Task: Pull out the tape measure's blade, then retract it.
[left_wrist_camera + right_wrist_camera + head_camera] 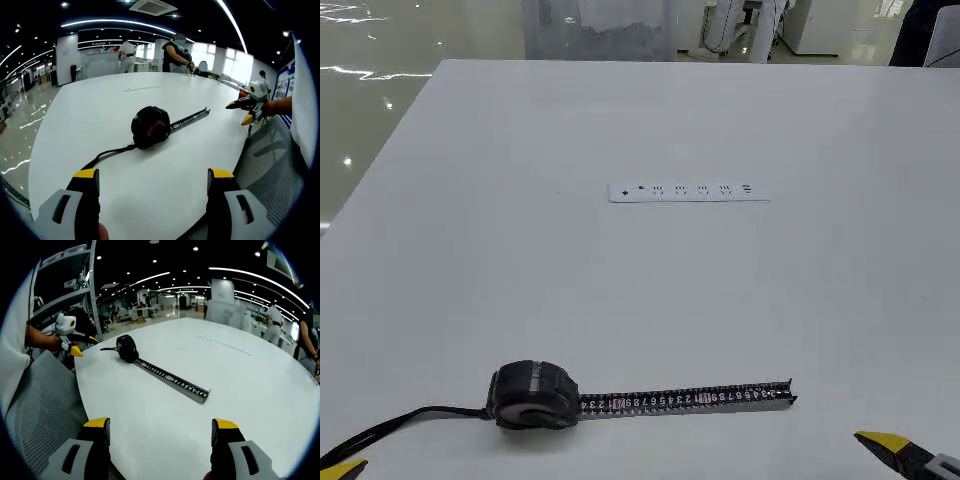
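A black tape measure (pixel 532 395) lies near the table's front edge, its blade (pixel 690 399) pulled out to the right and lying flat, with a black strap (pixel 400 422) trailing left. My left gripper (pixel 153 175) is open and empty, short of the case (pixel 150 126) on the strap side. My right gripper (pixel 161 425) is open too, a little short of the blade's hook end (pixel 202 395), with the case (pixel 127 348) at the far end. In the head view the left gripper's yellow tip (pixel 340 468) shows at bottom left and the right gripper's tip (pixel 900 450) at bottom right.
A white power strip (pixel 688 192) lies flat at the middle of the white table (pixel 470 250). Beyond the far edge stand several people (pixel 177 52) and office furniture. A grey mesh chair (pixel 45 405) sits by the near edge.
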Action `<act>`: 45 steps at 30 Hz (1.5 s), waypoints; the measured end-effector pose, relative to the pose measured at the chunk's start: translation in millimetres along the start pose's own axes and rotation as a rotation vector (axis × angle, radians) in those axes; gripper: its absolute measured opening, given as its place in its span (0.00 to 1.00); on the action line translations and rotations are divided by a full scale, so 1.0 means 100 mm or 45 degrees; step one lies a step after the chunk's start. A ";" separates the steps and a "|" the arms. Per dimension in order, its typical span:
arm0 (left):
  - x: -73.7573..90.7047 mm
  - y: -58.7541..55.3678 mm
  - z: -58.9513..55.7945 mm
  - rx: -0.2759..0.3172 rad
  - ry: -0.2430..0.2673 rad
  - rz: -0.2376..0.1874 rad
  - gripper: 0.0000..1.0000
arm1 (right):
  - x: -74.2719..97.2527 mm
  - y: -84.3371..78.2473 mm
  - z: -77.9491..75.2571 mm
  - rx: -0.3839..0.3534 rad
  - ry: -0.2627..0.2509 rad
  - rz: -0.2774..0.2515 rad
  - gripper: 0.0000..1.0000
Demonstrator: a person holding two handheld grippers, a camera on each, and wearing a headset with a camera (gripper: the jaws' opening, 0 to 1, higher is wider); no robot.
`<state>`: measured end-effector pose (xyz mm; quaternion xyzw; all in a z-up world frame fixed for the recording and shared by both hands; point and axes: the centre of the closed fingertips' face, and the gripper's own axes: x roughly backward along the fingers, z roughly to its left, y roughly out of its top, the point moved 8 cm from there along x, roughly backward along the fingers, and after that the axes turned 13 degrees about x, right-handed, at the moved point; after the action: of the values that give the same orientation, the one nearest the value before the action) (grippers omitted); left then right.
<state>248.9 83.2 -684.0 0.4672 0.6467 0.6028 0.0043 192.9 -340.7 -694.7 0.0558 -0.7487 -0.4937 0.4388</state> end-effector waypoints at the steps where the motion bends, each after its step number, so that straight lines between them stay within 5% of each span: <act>1: 0.00 -0.02 -0.02 0.005 -0.022 0.020 0.86 | 0.00 -0.01 0.00 -0.008 0.006 0.002 0.83; 20: 0.00 0.00 -0.05 0.022 -0.019 0.002 0.85 | 0.01 0.04 -0.04 0.011 -0.003 -0.005 0.83; 45: -0.46 0.24 -0.22 0.067 -0.015 -0.008 0.85 | -0.06 0.06 -0.05 0.010 0.010 -0.015 0.84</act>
<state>276.9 34.0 -684.4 0.4688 0.6637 0.5828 -0.0022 202.1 -338.4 -692.5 0.0640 -0.7486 -0.4931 0.4385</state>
